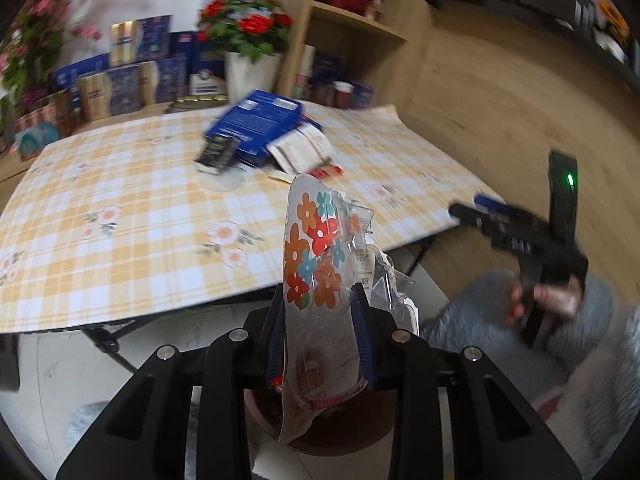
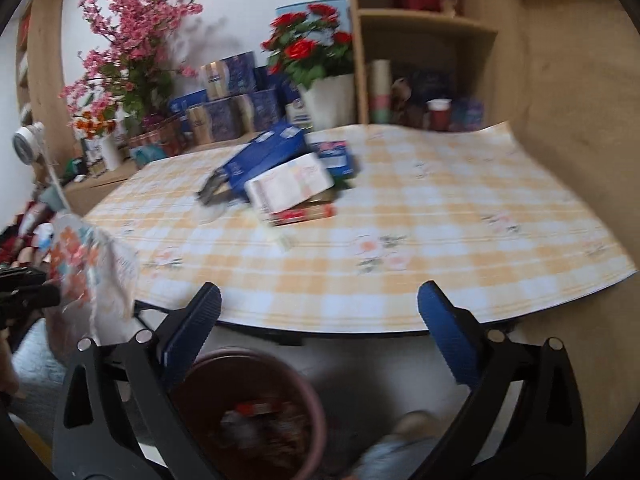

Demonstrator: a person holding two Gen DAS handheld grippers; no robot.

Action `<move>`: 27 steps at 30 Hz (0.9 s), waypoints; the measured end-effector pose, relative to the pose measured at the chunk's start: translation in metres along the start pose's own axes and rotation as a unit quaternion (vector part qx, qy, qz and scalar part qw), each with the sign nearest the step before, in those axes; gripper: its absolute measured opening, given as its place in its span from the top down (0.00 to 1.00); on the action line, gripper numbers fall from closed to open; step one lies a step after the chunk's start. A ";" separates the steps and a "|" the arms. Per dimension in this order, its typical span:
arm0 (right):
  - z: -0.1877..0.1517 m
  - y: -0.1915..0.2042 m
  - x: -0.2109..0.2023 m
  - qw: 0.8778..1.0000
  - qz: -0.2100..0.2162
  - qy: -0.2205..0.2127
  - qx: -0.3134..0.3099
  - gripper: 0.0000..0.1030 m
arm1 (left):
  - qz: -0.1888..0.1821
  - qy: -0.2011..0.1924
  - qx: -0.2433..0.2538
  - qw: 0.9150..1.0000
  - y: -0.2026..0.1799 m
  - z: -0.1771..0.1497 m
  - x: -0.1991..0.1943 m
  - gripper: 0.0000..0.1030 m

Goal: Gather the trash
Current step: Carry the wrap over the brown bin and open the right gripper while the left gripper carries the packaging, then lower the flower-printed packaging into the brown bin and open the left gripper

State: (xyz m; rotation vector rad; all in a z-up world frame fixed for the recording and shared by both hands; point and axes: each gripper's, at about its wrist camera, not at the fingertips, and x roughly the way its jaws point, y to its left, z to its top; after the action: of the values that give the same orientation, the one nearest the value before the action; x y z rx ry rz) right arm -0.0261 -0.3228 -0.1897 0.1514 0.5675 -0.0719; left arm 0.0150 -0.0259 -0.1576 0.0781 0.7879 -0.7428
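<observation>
My left gripper is shut on a clear plastic wrapper with orange, red and blue flowers. It holds the wrapper over a dark red trash bin on the floor in front of the table. The wrapper also shows at the left of the right wrist view. My right gripper is open and empty, above the same bin, which holds trash. More trash lies on the checked tablecloth: blue boxes, a white packet, a red wrapper.
Flower pots, stacked blue boxes and a wooden shelf stand behind the table. The right gripper and hand show at the right of the left wrist view. The table's folding legs are below its front edge.
</observation>
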 end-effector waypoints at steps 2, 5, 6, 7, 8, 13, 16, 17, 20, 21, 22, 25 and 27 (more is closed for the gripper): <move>-0.006 -0.017 0.001 0.999 0.004 -0.003 0.046 0.06 | -0.004 0.012 0.028 1.000 -0.011 -0.007 0.009 0.70; -0.010 -0.033 0.012 0.995 -0.002 0.013 0.095 0.06 | -0.021 0.022 0.062 0.998 -0.025 -0.019 0.019 0.70; -0.011 -0.033 0.015 0.995 -0.006 0.016 0.101 0.06 | -0.020 0.028 0.072 0.997 -0.029 -0.022 0.023 0.70; -0.011 -0.036 0.017 0.994 -0.008 0.018 0.106 0.06 | -0.019 0.031 0.079 0.996 -0.033 -0.025 0.026 0.70; -0.012 -0.037 0.017 0.994 -0.007 0.018 0.111 0.06 | -0.018 0.037 0.088 0.995 -0.037 -0.027 0.030 0.70; -0.016 -0.039 0.016 0.992 -0.006 0.016 0.126 0.06 | -0.001 0.076 0.072 0.995 -0.032 -0.034 0.052 0.69; -0.016 -0.037 0.017 0.993 -0.007 0.016 0.119 0.06 | 0.007 0.093 0.040 0.995 -0.018 -0.034 0.062 0.69; -0.016 -0.036 0.017 0.993 -0.006 0.017 0.116 0.06 | 0.006 0.095 0.033 0.995 -0.014 -0.034 0.063 0.69; -0.016 -0.032 0.016 0.994 -0.006 0.017 0.109 0.06 | 0.002 0.099 0.016 0.995 -0.008 -0.035 0.064 0.69; -0.016 -0.032 0.016 0.994 -0.006 0.017 0.108 0.06 | 0.001 0.101 0.015 0.995 -0.009 -0.035 0.064 0.69; -0.016 -0.031 0.017 0.994 -0.007 0.018 0.107 0.06 | -0.001 0.102 0.015 0.995 -0.009 -0.036 0.065 0.69; -0.016 -0.030 0.017 0.994 -0.007 0.020 0.106 0.06 | -0.005 0.104 0.020 0.994 -0.013 -0.036 0.066 0.67; -0.016 -0.030 0.018 0.994 -0.006 0.020 0.106 0.06 | -0.009 0.102 0.020 0.995 -0.013 -0.036 0.067 0.61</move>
State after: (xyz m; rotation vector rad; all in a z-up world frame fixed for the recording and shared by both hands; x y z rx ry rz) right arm -0.0231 -0.3504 -0.2161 0.3571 0.6008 -0.1417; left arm 0.0157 -0.0623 -0.2253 0.1852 0.9700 -0.7753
